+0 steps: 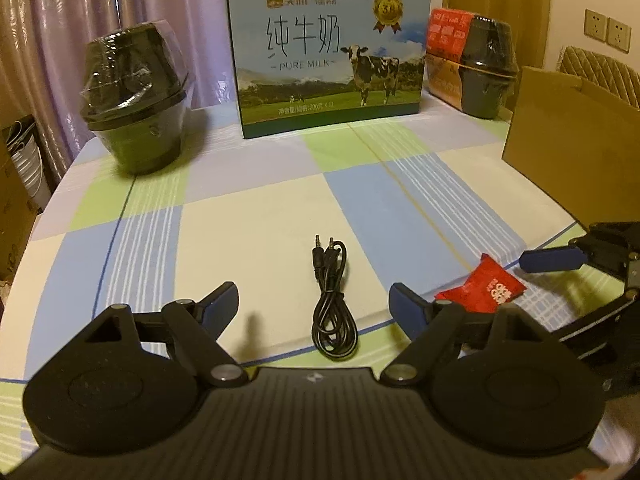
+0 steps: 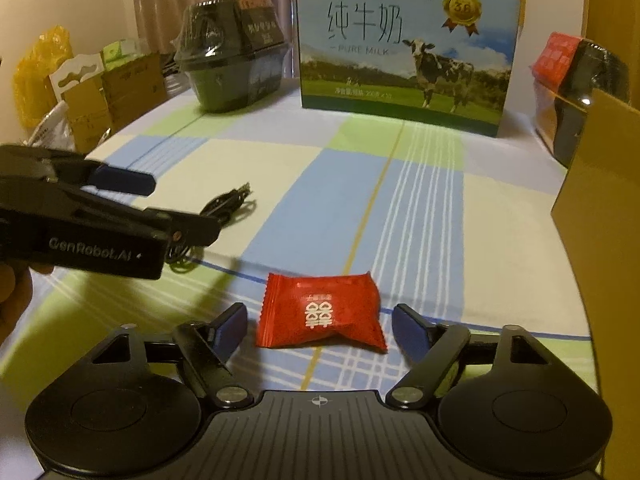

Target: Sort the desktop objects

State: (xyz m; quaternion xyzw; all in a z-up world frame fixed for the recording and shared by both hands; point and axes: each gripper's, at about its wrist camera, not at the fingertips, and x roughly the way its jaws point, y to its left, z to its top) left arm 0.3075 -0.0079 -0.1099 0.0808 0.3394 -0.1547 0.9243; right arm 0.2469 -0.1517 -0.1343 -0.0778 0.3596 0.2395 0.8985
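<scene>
Straddling cable and candy, claws wide

A black audio cable with two jack plugs lies coiled in a loose bundle on the checked table, plugs pointing away. To its right, well apart, a red candy wrapper with white characters lies flat, sealed and slightly puffed.

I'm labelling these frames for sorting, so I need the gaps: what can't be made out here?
- Cardboard box: both views cut it at the right edge; its inside is hidden.
- Audio cable: right wrist view, the left tongs cover its near loop.
- Milk carton: small print too small, both views.
- Black wrapped bowl: contents hidden by dark plastic.
</scene>
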